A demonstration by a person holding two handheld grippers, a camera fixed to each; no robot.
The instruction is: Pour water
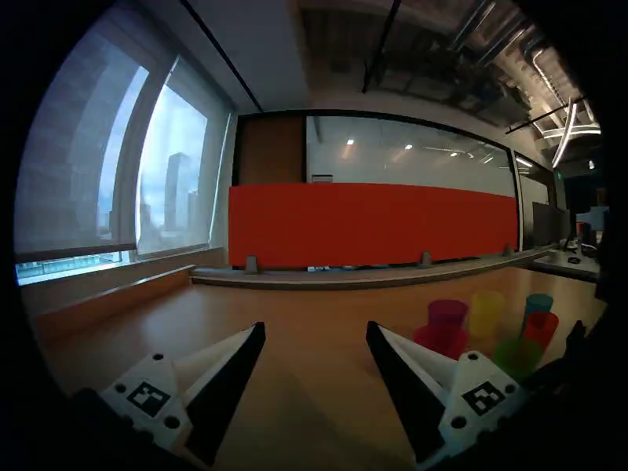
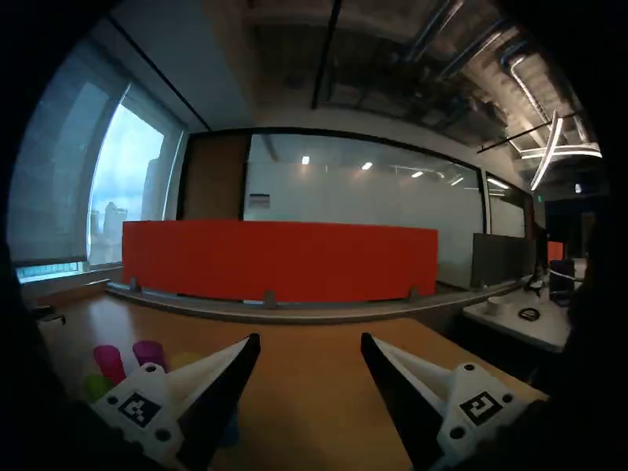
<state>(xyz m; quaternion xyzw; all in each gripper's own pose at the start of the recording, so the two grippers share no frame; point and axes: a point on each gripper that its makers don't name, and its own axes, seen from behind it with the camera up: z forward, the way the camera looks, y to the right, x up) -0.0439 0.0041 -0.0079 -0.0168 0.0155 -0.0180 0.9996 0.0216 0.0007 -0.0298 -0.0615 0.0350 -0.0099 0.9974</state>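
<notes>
Several coloured plastic cups stand in a cluster on the wooden table (image 1: 314,369): a purple cup (image 1: 447,312), a red cup (image 1: 441,340), a yellow cup (image 1: 486,312), a teal cup (image 1: 538,303), an orange-red cup (image 1: 541,327) and a green cup (image 1: 517,355). They lie to the right of my left gripper (image 1: 315,333), which is open and holds nothing. In the right gripper view the cups sit low on the left: a pink cup (image 2: 109,363), a purple cup (image 2: 149,353) and a green cup (image 2: 97,386), partly behind the left finger. My right gripper (image 2: 310,343) is open and empty.
An orange divider panel (image 1: 369,224) runs along the table's far edge. Large windows (image 1: 169,184) line the left side. A neighbouring desk (image 2: 522,318) with a mug and small items stands to the right, with a monitor (image 1: 549,224) beyond.
</notes>
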